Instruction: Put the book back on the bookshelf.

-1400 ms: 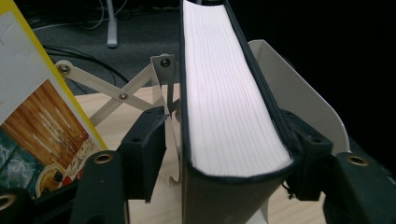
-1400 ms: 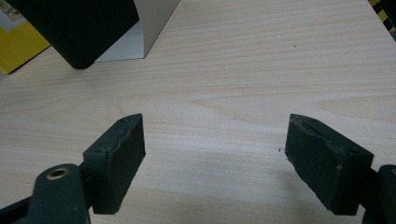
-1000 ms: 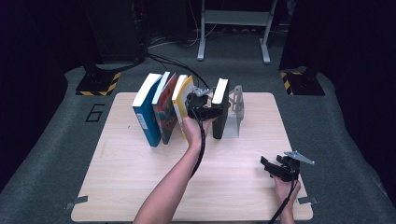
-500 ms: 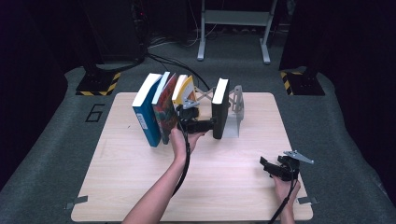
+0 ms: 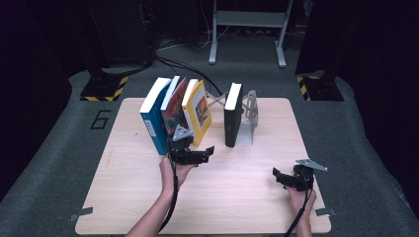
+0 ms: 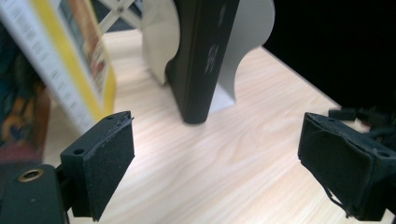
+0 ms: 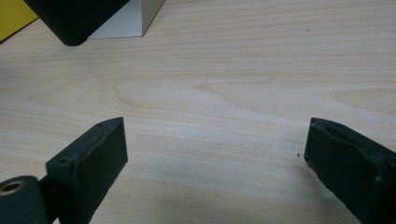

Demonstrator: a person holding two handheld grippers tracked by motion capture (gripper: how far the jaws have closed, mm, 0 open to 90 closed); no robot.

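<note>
Four books on the tabletop [image 5: 247, 192], left gripper between picks.
Three lean together at left: blue book [image 5: 154, 121], red book [image 5: 174, 107], yellow book [image 5: 198, 111]; black book [image 5: 232, 116] stands upright against the bookend [image 5: 251, 118]. Left gripper [image 5: 206, 153] wide open, empty, just before the yellow book; likely grabs it next, needs closing on its spine. Right gripper [image 5: 276, 176] wide open, empty, idle well apart.

From my left tongs' camera, the black book [image 6: 203, 56] is cut off at the top edge, and the yellow book [image 6: 77, 60] runs off the top left, its cover print blurred. In my high view, the bookend [image 5: 249, 118] is partly hidden behind the black book.
</note>
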